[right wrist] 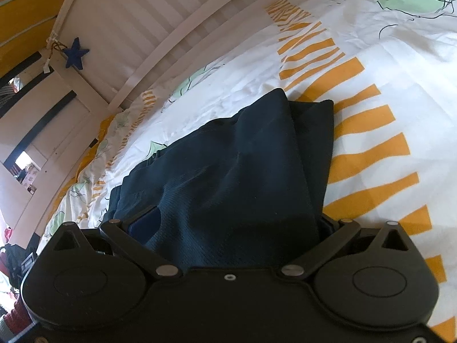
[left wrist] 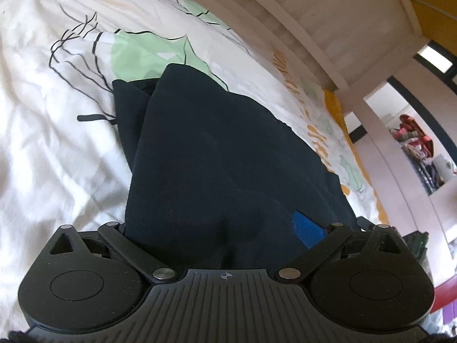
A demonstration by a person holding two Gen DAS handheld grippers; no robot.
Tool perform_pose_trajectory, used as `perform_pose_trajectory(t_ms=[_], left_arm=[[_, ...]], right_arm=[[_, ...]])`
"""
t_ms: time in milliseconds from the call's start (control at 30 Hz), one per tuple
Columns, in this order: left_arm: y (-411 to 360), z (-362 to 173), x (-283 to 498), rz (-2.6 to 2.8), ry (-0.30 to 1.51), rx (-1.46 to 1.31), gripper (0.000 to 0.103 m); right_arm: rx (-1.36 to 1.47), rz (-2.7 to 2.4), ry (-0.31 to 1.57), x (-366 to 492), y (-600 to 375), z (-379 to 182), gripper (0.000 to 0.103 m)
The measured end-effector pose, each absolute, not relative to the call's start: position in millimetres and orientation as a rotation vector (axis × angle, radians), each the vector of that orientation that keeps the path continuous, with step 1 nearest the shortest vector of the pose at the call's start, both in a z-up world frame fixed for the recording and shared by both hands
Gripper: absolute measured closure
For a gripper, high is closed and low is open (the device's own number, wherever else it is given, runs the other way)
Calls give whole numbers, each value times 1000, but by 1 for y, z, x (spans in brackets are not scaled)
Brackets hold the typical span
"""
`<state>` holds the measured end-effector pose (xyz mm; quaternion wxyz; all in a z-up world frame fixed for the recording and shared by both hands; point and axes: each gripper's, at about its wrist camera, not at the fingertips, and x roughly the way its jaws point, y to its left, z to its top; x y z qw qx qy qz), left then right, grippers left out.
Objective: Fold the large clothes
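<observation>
A dark navy garment, folded into a thick stack, lies on the bed and stretches away from both cameras. In the left wrist view its near end fills my left gripper. The jaws stand wide apart, and only one blue finger pad shows at the right. In the right wrist view the same navy garment covers my right gripper, also spread wide, with a blue pad peeking out on the left. Cloth hides both sets of fingertips.
The bed cover is white with green and orange print and is wrinkled. A white slatted bed rail runs along the far side, with a blue star hanging on it. Room clutter shows beyond the bed's end.
</observation>
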<state>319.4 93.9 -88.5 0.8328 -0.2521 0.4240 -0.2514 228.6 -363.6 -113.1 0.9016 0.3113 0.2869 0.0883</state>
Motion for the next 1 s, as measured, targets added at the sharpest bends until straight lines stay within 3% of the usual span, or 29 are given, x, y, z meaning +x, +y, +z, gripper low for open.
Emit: perform_pose_trajectory(t_ms=[100, 200, 233, 267, 367, 400, 433, 533, 767, 1000], left_arm=[[92, -92, 333, -500, 912, -550, 5], [92, -93, 347, -426, 900, -553, 33], [91, -92, 351, -398, 900, -539, 51], [91, -92, 354, -385, 902, -530, 63], [88, -86, 356, -393, 904, -493, 77], [85, -81, 353, -396, 897, -457, 78], [82, -74, 349, -400, 880, -417, 80], [80, -58, 340, -410, 844, -417, 82], [91, -25, 305, -489, 821, -472, 83], [111, -23, 241, -536, 883, -487, 83]], right_arm=[[643, 183, 594, 229, -363, -113, 0], [650, 183, 596, 230, -364, -113, 0], [655, 184, 597, 231, -364, -113, 0], [661, 185, 599, 231, -365, -113, 0], [660, 171, 611, 234, -364, -110, 5], [635, 144, 622, 235, -363, -109, 34], [615, 121, 643, 236, -362, -107, 53], [644, 103, 645, 231, -363, -100, 72], [663, 98, 640, 201, -355, -62, 78], [670, 86, 766, 142, -342, -51, 78]])
